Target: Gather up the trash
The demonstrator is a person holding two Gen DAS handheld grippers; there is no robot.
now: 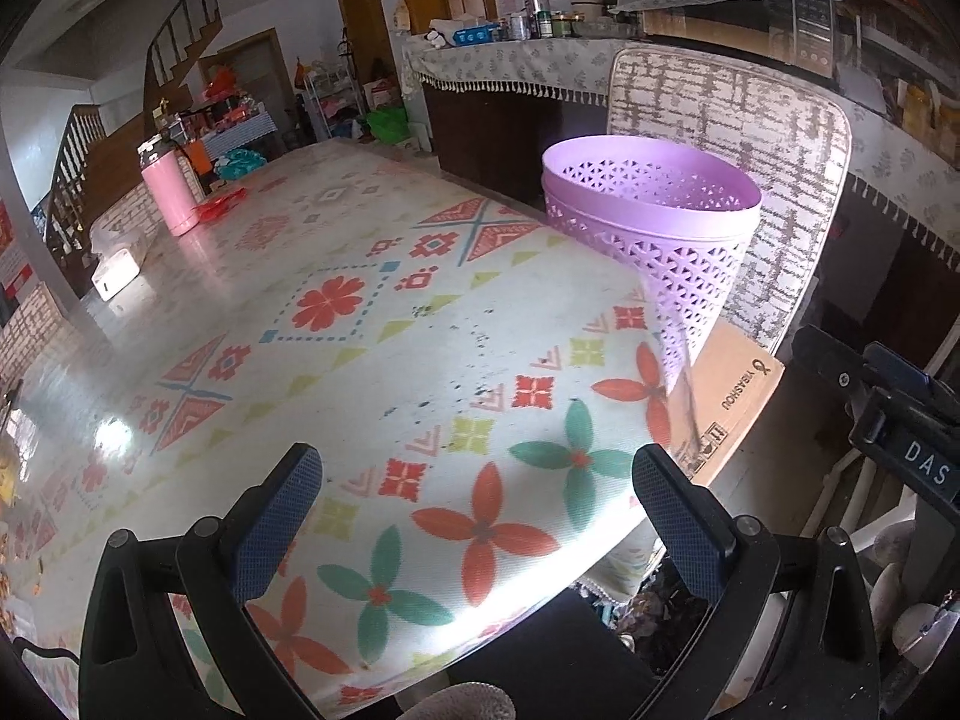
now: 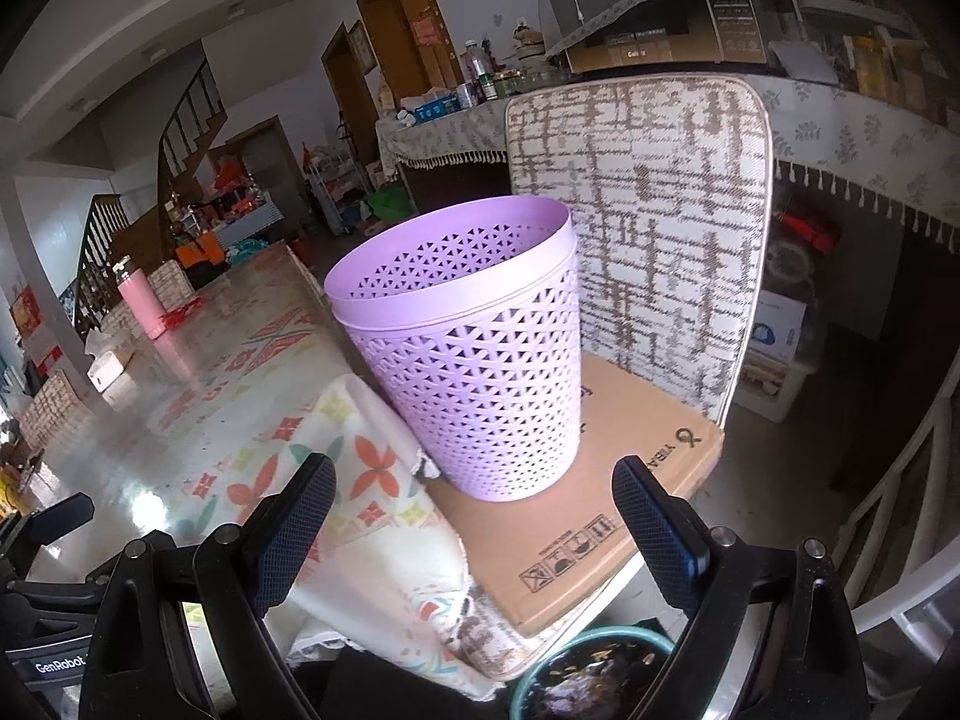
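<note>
A purple perforated waste basket (image 2: 474,348) stands upright on a flat cardboard box (image 2: 600,504) laid on a chair seat beside the table; it also shows in the left wrist view (image 1: 654,228). My left gripper (image 1: 474,510) is open and empty above the near end of the table's flower-patterned cloth (image 1: 336,312). My right gripper (image 2: 474,516) is open and empty, just in front of the basket's base. No loose trash shows on the cloth. The inside of the basket is hidden.
A pink bottle (image 1: 168,192) and a white box (image 1: 117,276) stand at the table's far left. The padded chair back (image 2: 648,228) rises behind the basket. A teal-rimmed bin (image 2: 600,678) of dark scraps sits on the floor below the chair. A cluttered counter (image 1: 516,54) runs behind.
</note>
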